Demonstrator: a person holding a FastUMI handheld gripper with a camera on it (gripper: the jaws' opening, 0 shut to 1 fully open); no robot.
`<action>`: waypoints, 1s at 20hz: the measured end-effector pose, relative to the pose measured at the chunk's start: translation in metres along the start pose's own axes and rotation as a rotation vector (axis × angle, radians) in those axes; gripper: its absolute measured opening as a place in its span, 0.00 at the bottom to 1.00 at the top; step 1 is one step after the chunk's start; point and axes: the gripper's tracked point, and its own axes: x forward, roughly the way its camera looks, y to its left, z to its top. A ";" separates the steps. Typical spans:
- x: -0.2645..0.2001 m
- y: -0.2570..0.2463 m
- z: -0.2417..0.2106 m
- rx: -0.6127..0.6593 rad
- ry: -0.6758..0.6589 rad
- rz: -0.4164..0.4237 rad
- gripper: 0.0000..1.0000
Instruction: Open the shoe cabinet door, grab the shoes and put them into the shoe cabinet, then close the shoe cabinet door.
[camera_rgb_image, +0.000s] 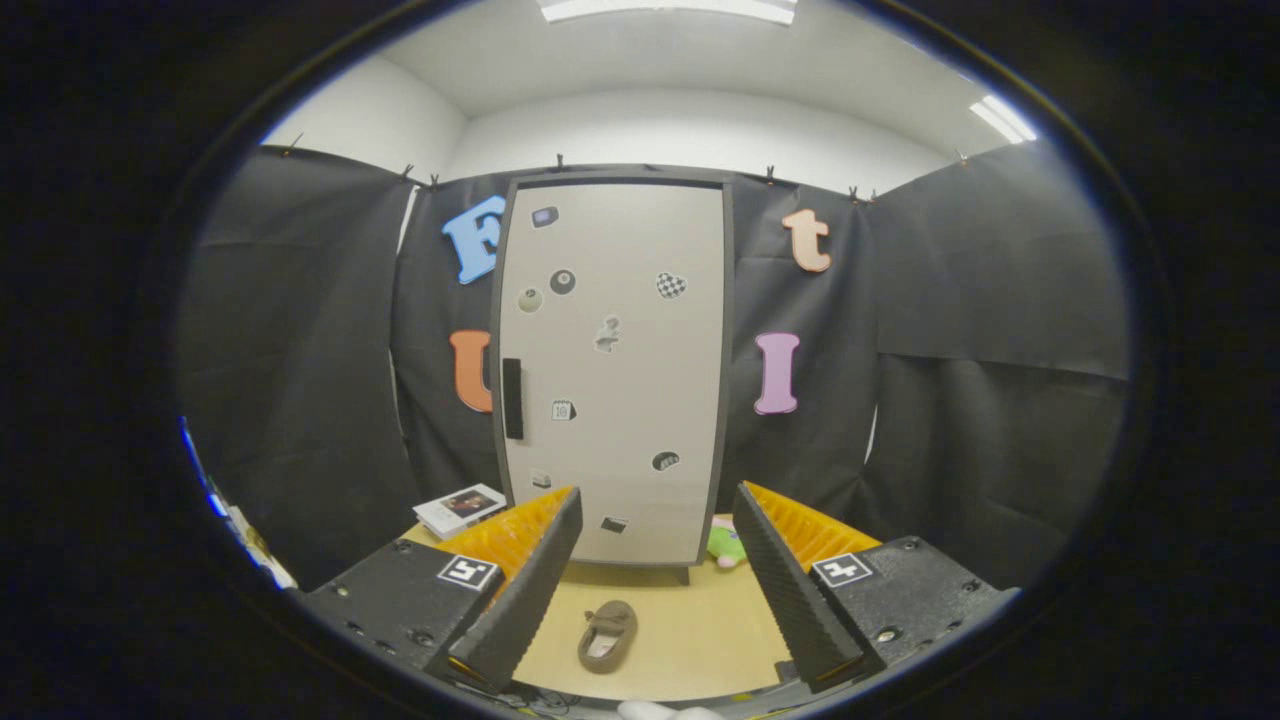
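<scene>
My claw (655, 590) is spread wide open, holding nothing. The brown slipper (607, 635) lies on the table (700, 640) between my fingers, with the shoe cabinet (615, 370) shut beyond it. Worry: that slim black handle (512, 398) sits flat against the door, so I could easily slip off it.
</scene>
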 end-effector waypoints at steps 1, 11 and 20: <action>0.004 0.005 0.000 0.006 0.001 0.002 0.99; 0.074 0.097 -0.002 0.021 0.007 0.085 0.99; 0.199 0.172 0.016 0.077 0.010 0.173 0.99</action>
